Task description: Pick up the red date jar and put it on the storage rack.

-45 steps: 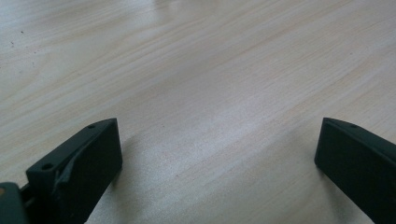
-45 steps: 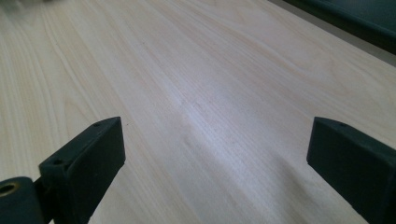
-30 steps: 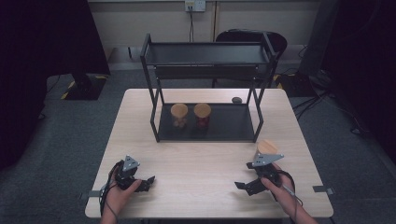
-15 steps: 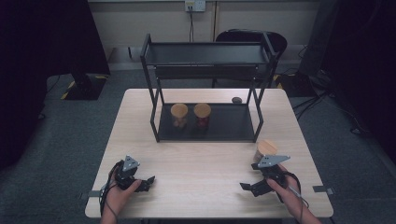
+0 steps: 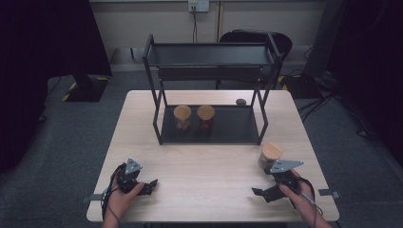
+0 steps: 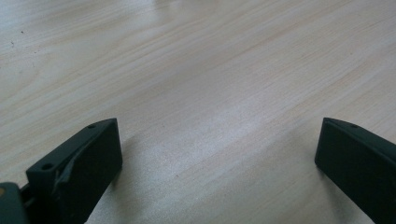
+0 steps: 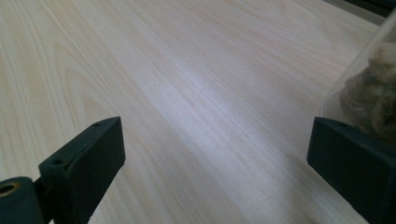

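A clear jar with a wooden lid [image 5: 271,153] stands on the table near the right edge. In the right gripper view its glass wall [image 7: 373,88] sits just beyond the right-hand jaw, with brownish contents inside. My right gripper [image 5: 259,193] [image 7: 215,154] rests low on the table in front of the jar, open, with bare wood between its jaws. Low over the front left of the table, my left gripper [image 5: 151,184] [image 6: 217,149] is also open, with nothing but tabletop between its jaws. Two more wooden-lidded jars [image 5: 182,115] [image 5: 206,115] stand side by side on the rack's lower shelf.
A black two-tier metal rack [image 5: 209,54] takes up the back half of the wooden table [image 5: 209,166]. A small dark object [image 5: 241,101] lies on the table behind the rack. A dark chair [image 5: 254,37] stands beyond the far edge.
My right hand and its gripper have slid a little to the right along the front of the table. The jar and the left gripper have stayed where they were.
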